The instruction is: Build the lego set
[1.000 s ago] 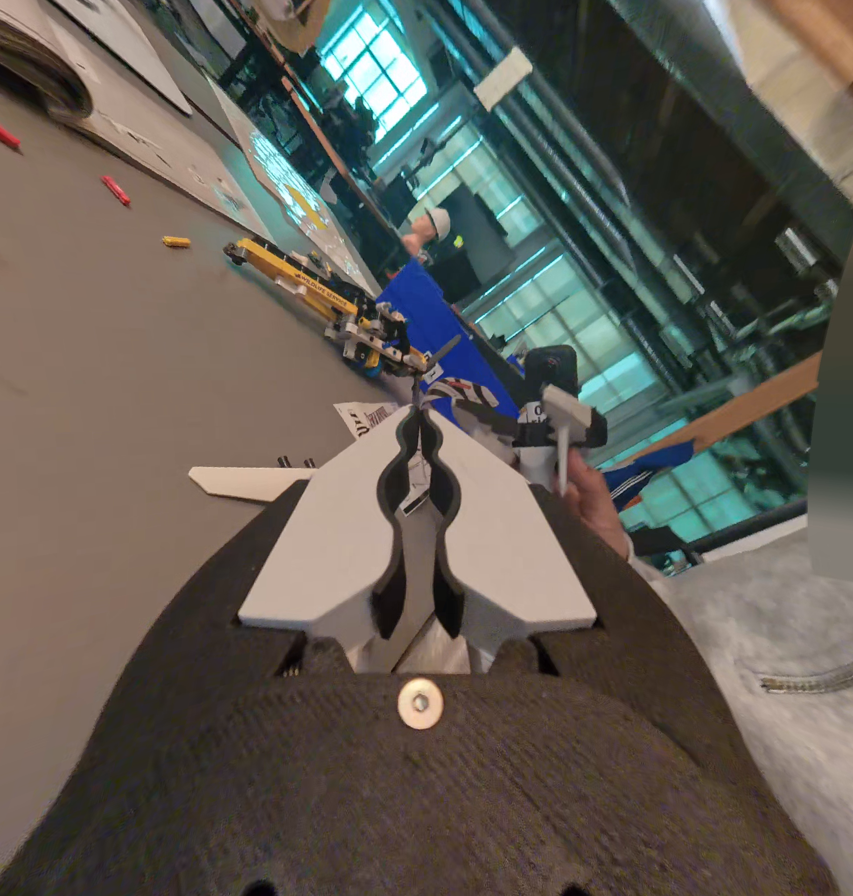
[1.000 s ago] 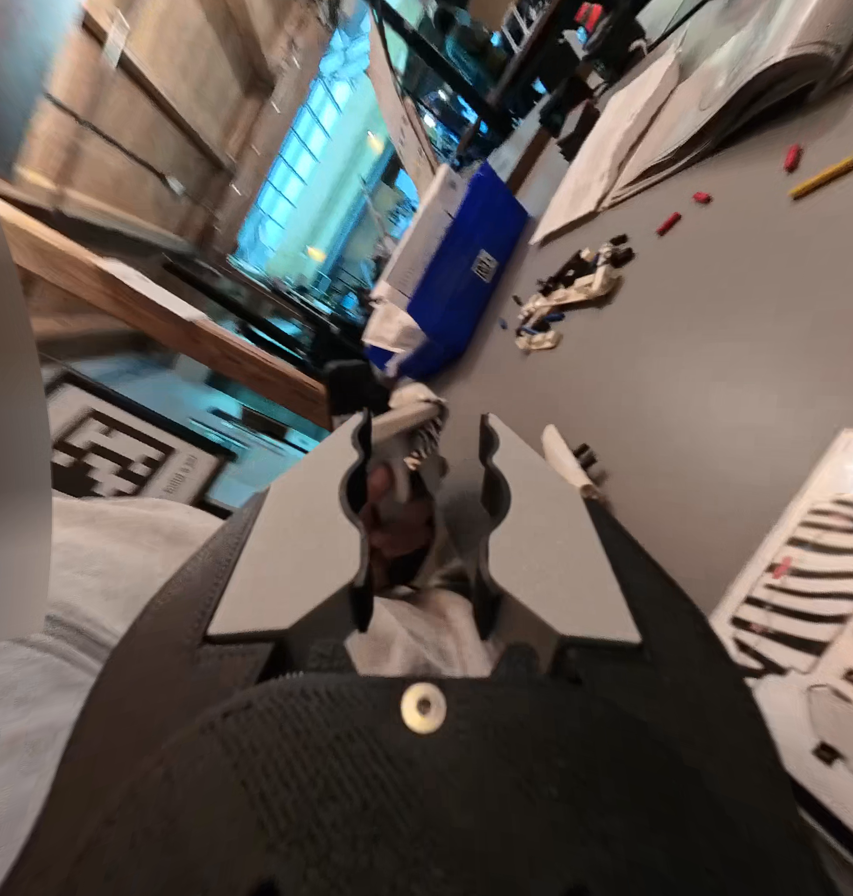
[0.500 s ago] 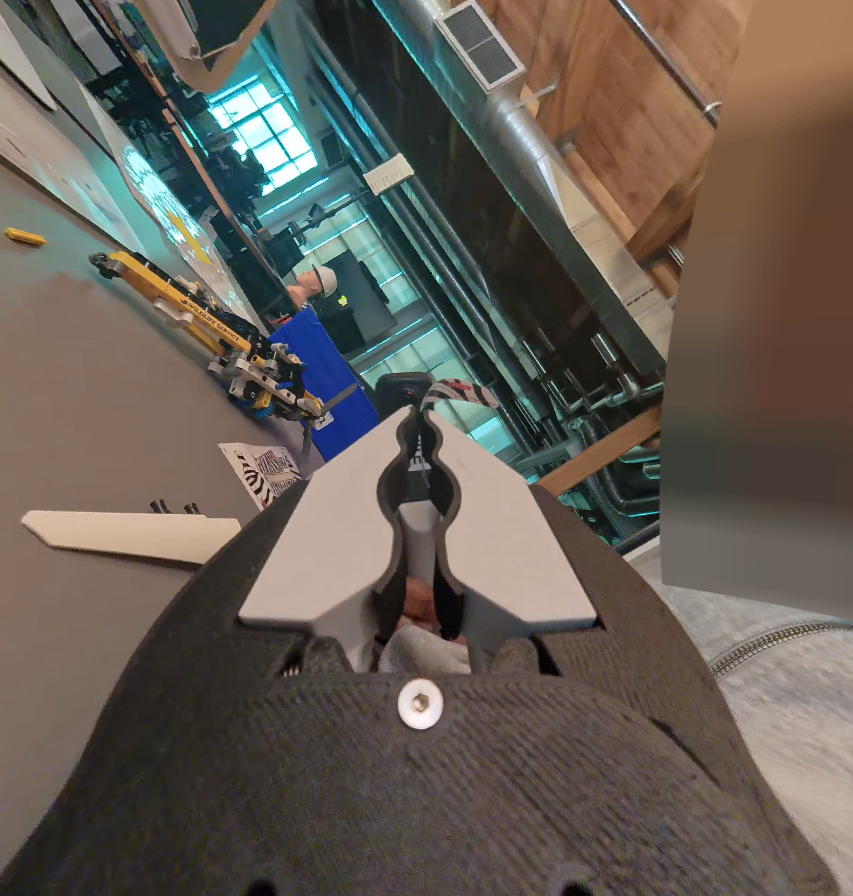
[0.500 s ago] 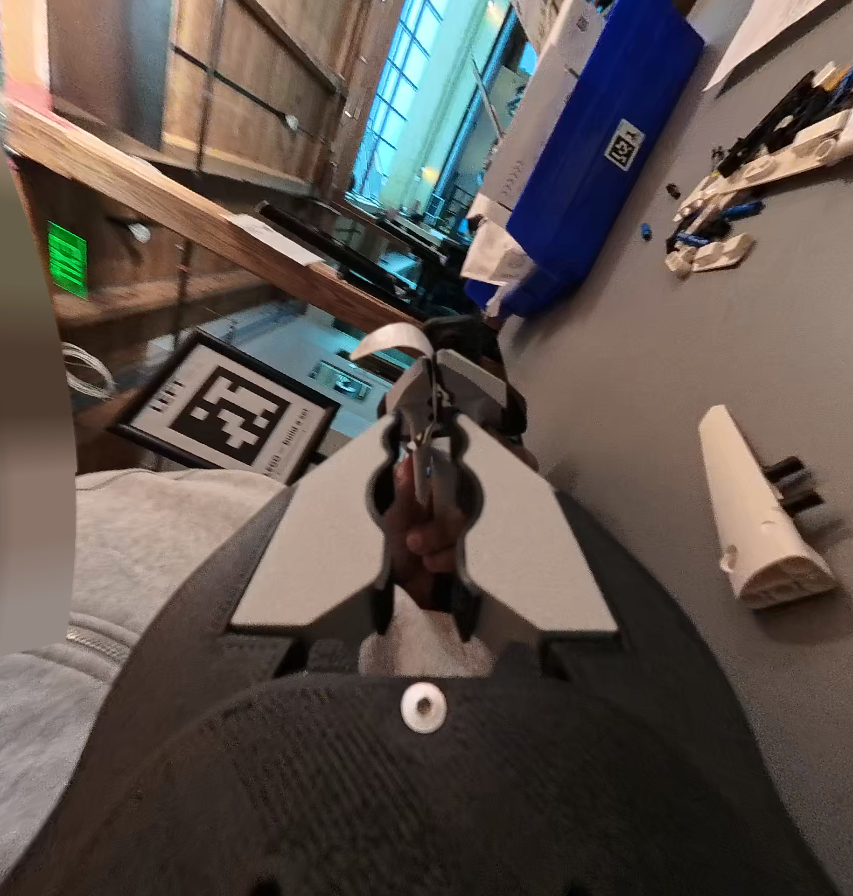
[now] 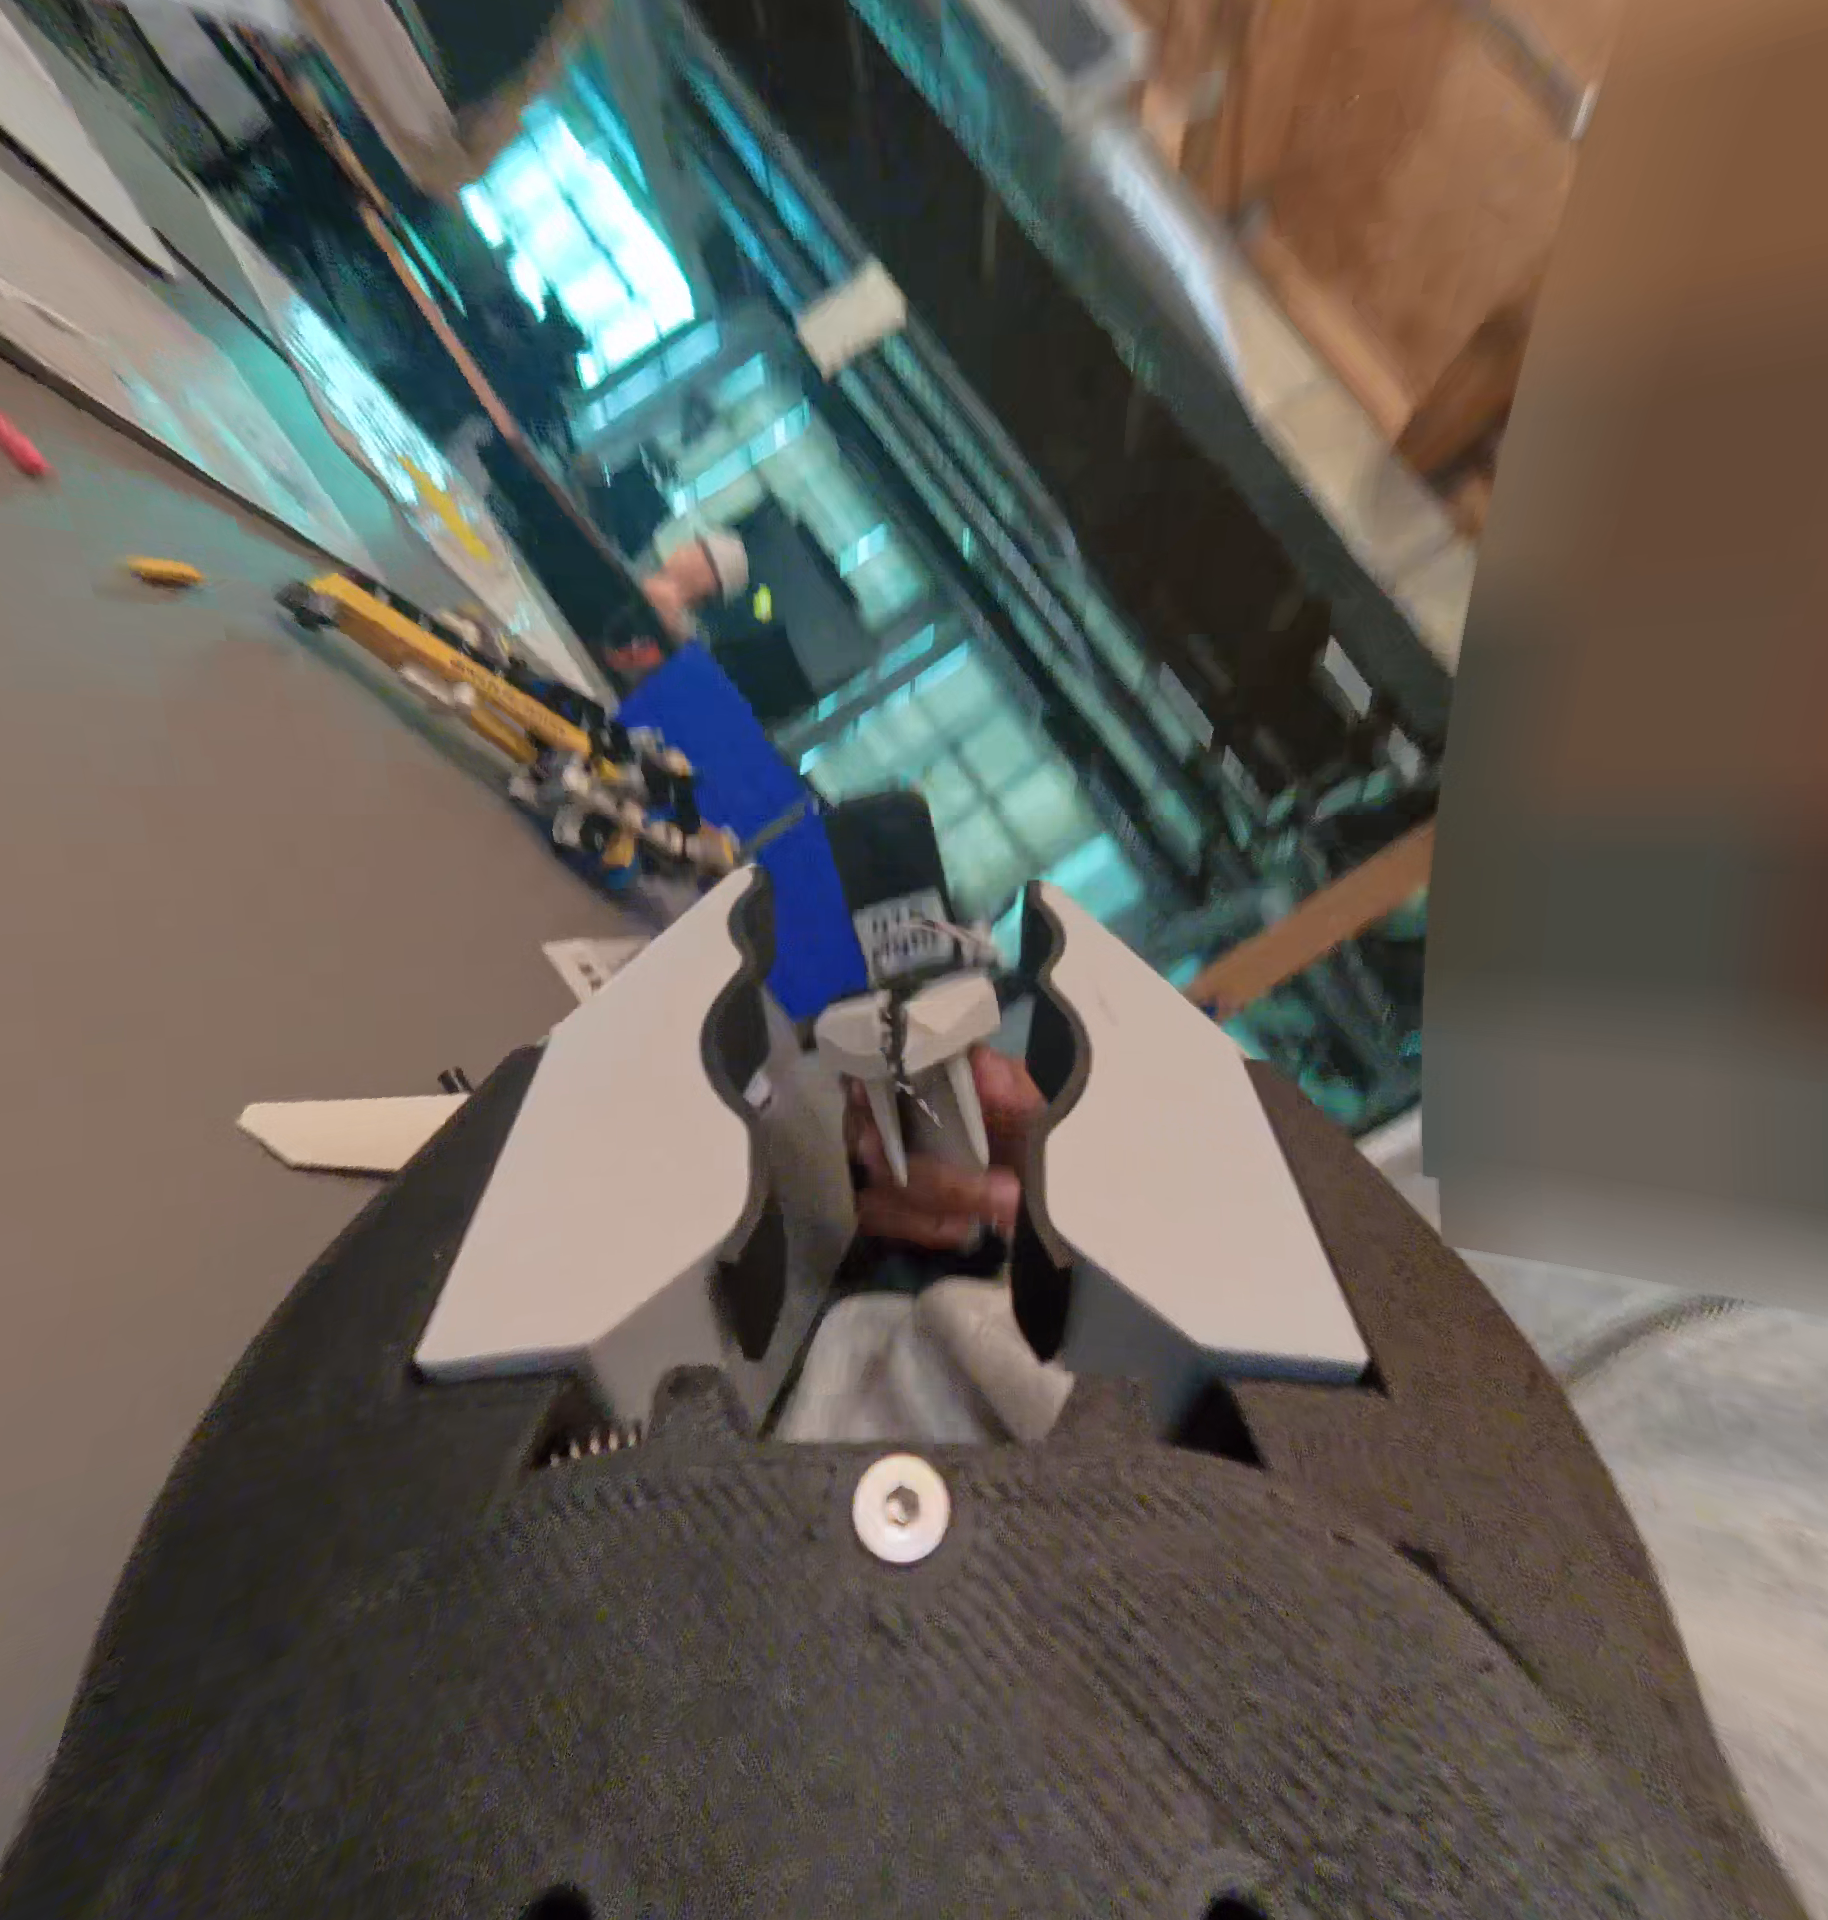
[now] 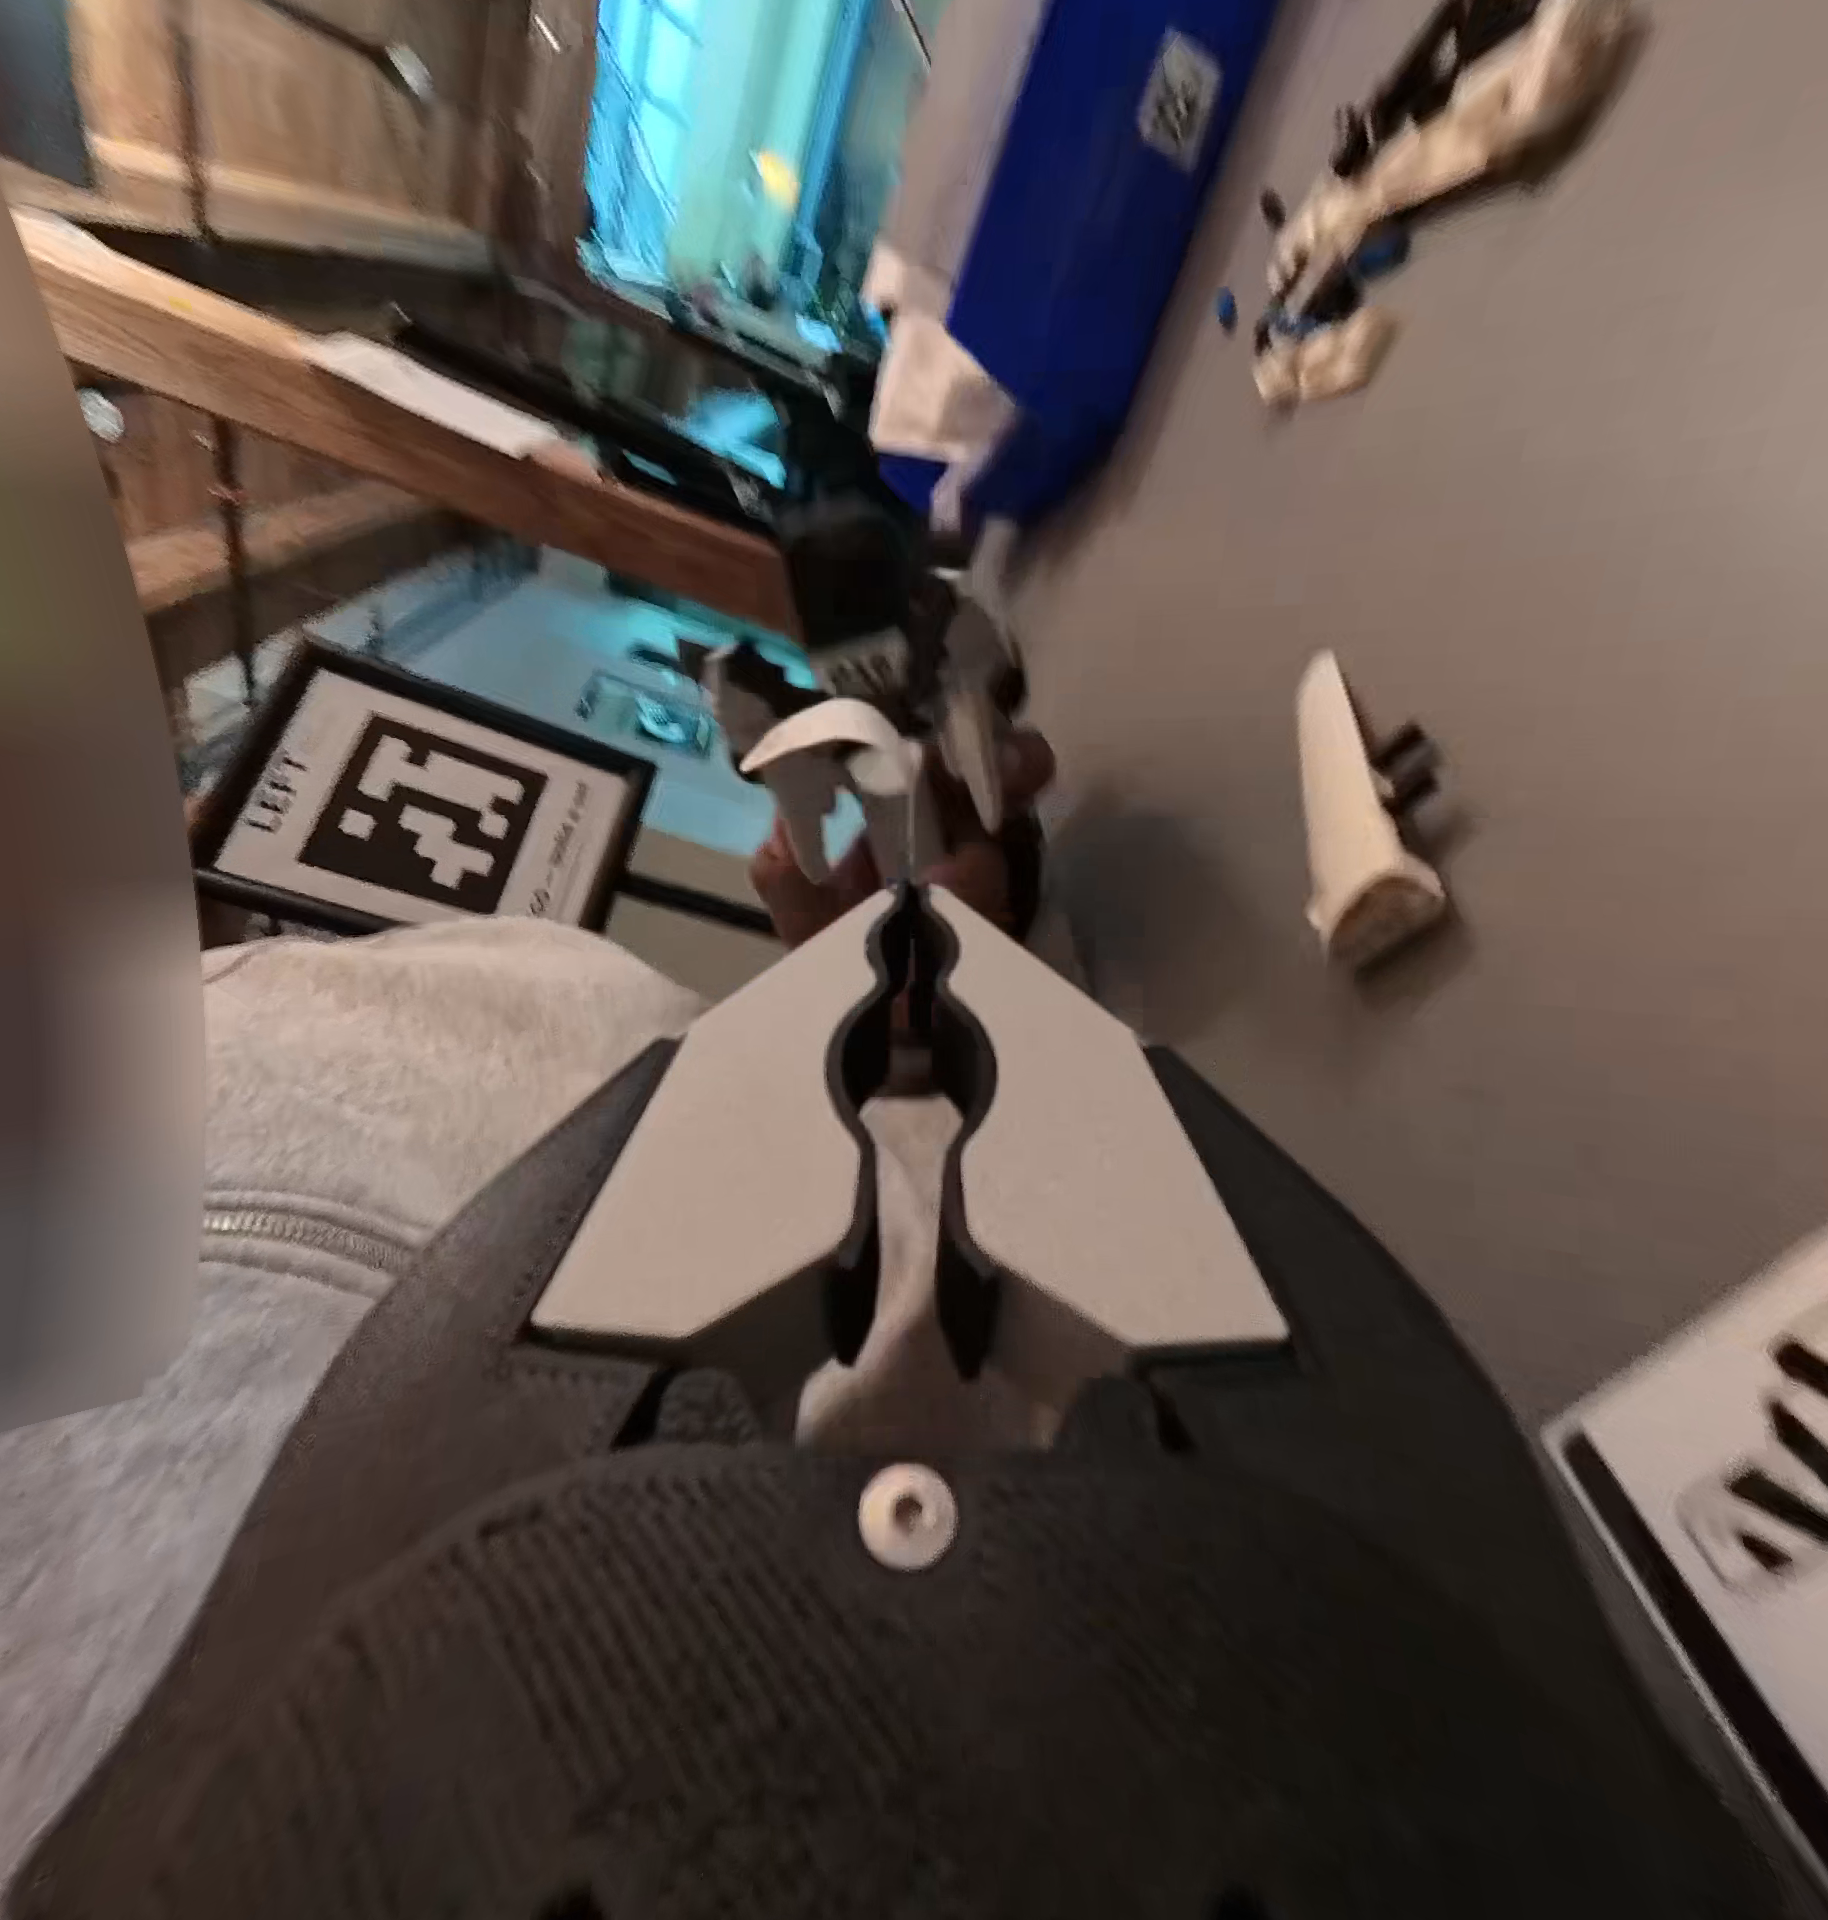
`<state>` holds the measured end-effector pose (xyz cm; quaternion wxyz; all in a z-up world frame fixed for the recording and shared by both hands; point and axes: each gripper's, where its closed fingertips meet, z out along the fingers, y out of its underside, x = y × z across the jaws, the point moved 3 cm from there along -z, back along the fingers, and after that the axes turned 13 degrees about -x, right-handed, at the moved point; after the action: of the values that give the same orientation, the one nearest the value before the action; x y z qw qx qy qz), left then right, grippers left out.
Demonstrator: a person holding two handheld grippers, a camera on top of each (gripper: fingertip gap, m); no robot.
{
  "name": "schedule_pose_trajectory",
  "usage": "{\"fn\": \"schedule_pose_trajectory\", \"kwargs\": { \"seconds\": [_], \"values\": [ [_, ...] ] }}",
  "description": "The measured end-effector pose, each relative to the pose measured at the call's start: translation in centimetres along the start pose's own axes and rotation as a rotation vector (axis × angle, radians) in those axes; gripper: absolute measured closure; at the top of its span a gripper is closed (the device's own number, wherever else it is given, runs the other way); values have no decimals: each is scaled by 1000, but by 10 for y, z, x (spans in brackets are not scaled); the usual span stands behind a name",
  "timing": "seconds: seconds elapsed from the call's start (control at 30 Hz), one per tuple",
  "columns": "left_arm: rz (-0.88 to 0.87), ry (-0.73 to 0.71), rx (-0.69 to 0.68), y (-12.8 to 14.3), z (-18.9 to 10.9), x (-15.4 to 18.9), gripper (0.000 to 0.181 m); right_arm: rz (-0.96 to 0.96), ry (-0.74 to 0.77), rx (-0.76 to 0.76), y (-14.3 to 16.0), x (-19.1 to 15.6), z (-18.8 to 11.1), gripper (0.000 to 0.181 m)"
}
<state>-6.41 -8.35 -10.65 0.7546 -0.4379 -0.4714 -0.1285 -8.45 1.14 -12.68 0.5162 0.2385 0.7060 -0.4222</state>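
My left gripper (image 5: 894, 914) is open and empty, held above the grey table (image 5: 162, 935). Straight ahead between its fingers I see my right gripper (image 5: 910, 1029), shut on a thin striped sticker (image 5: 897, 1039) seen edge-on. In the right wrist view my right gripper (image 6: 905, 896) is shut, with only a thin dark edge showing at its tips. The open left gripper (image 6: 889, 769) faces it closely. A hand shows behind each gripper.
A white Lego panel with black pins (image 6: 1357, 831) lies on the table and also shows in the left wrist view (image 5: 338, 1132). A yellow-black model (image 5: 474, 675), a blue box (image 6: 1076, 260), a white-black assembly (image 6: 1409, 187) and a striped sticker sheet (image 6: 1772, 1455) surround it. Some 6 centimeters of space lies between my two pairs of fingers.
My right gripper closed on the sticker that my left gripper held. My left gripper has since opened and let go. Both views have swung.
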Motion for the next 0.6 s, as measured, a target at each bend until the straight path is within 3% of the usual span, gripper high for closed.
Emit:
{"fn": "schedule_pose_trajectory", "kwargs": {
  "seconds": [0.07, 0.17, 0.23, 0.3, 0.5, 0.6],
  "values": [
    [133, -25, -177, 14, 13, 11, 137, 36, 51, -126, 10, 5, -1, 181],
    [430, -212, -431, 38, 27, 15, 132, 48, 108, -291, 21, 5, 5, 181],
    [602, -361, -535, 48, 30, 9, 133, 37, 125, -369, 24, 2, 9, 181],
    [681, -450, -568, 51, 29, 5, 148, 19, 148, -429, 25, 0, 11, 181],
    [494, -363, -463, 33, 13, 5, 181, -37, 193, -536, 27, -2, 6, 181],
    [379, -284, -458, 31, 8, 4, 181, -64, 199, -564, 29, -2, 2, 181]
  ]
}}
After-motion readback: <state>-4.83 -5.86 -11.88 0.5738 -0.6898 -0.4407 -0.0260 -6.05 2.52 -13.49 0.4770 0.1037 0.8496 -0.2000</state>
